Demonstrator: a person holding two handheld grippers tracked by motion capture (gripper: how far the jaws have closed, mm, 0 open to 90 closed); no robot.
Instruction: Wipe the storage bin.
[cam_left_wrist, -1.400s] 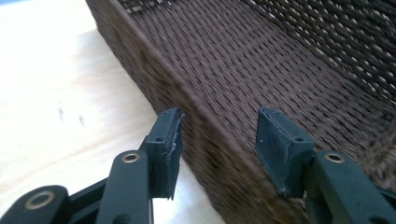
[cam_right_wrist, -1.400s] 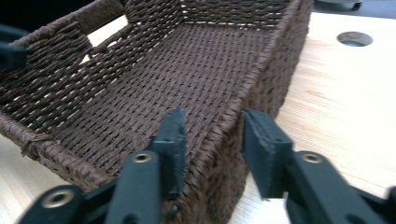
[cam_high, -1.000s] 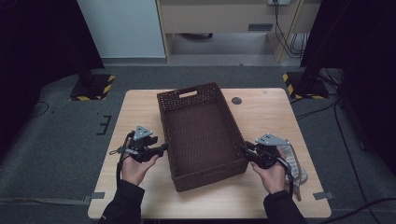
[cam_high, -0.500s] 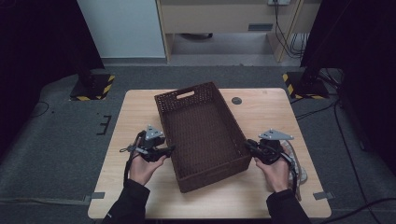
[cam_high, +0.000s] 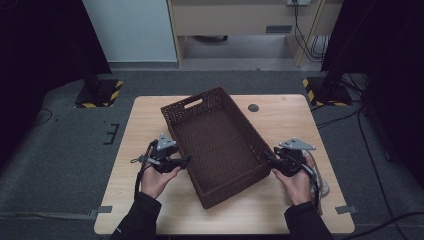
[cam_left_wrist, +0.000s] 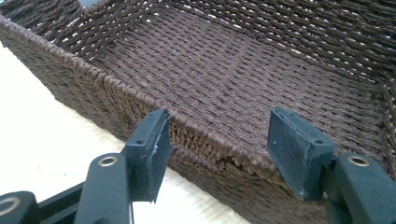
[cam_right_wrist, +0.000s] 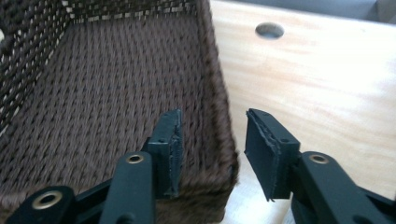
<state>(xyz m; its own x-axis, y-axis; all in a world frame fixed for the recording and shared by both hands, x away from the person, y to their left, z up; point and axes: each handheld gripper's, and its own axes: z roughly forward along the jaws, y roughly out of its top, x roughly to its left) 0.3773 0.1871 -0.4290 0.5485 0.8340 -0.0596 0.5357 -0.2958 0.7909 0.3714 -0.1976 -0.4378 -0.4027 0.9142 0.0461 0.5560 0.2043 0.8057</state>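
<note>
Basket: the brown woven basket (cam_high: 215, 145) sits skewed on the table (cam_high: 280, 210), empty, between my two hands.
Left gripper: my left gripper (cam_left_wrist: 217, 154) straddles the long wall; its jaws have just been opening. One finger (cam_left_wrist: 152, 149) is outside the rim and the other inside, neither pressing.
Right gripper: my right gripper (cam_right_wrist: 212, 154) straddles the opposite wall near its corner. Its jaws have just been opening, with a gap on both sides of the weave.
Risk, grip: if I lift now, both walls slip out, since nothing is clamped.
Risk, corner: my right fingers sit close to the corner; closing there could slide off the end.
Risk, skew: pushing with one hand only would spin the basket further.
</note>
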